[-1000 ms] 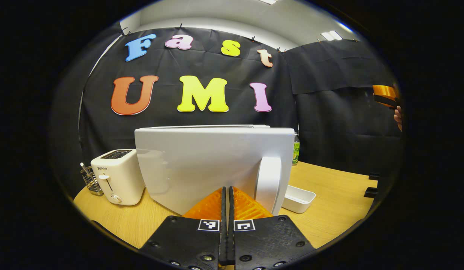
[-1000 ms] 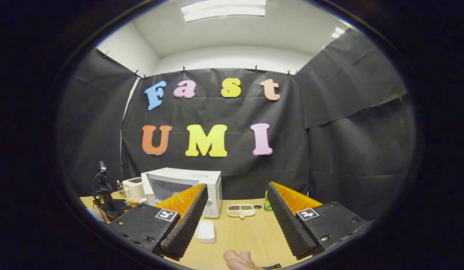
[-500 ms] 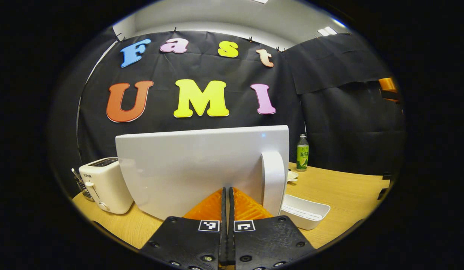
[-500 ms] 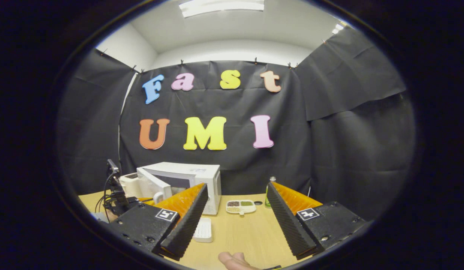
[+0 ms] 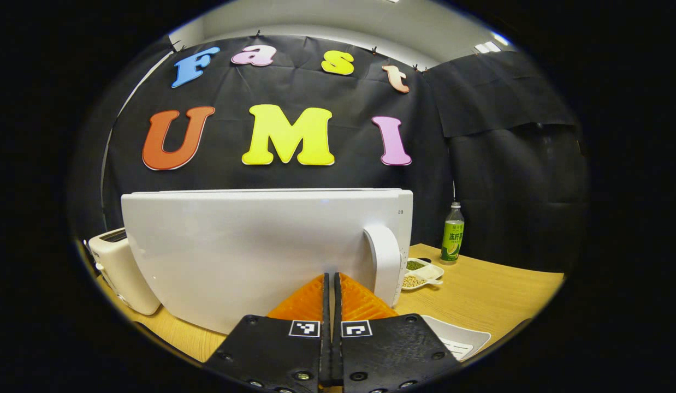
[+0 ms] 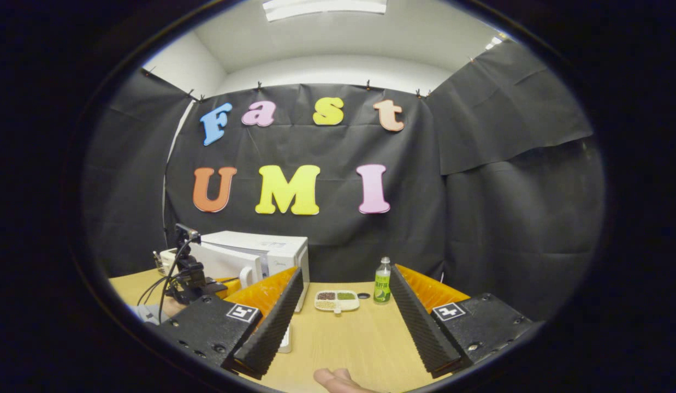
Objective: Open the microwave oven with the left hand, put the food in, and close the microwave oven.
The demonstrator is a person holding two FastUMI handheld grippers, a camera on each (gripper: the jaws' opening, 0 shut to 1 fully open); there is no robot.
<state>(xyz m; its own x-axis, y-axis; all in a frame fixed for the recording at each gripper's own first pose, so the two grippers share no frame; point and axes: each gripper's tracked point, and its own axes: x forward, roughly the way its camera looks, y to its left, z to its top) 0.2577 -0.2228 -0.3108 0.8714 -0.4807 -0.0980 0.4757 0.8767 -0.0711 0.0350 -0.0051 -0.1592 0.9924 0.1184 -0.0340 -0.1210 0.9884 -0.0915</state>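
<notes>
From my seat at the remote station, the left gripper view puts the left gripper (image 5: pixel 331 284) right up against the microwave door (image 5: pixel 250 245); its two fingers sit pressed together with no gap I can see and nothing visibly caught between them, their tips at the door's lower edge just beside the white handle (image 5: pixel 386 262); whether they actually touch the door I cannot tell. The door is swung out from the microwave (image 6: pixel 261 256), which stands on the wooden table (image 5: pixel 496 284) toward its left side; in the right gripper view I see the door angled away from the body, with the left gripper (image 6: pixel 199 275) and its cables in front of it. The food, a white divided dish (image 6: pixel 337 300) with dark, green and pale contents, lies on the table to the right of the microwave, outside it; a green bottle (image 6: pixel 381 281) stands upright just beside the dish. A white toaster (image 5: pixel 119 273) sits left of the door; a white tray (image 5: pixel 461 341) lies near the table's front edge. The right gripper (image 6: pixel 346 322) hangs above the table well apart from the microwave, its fingers spread wide and empty; a fingertip of a hand (image 6: pixel 338 380) shows at the bottom of that view.
</notes>
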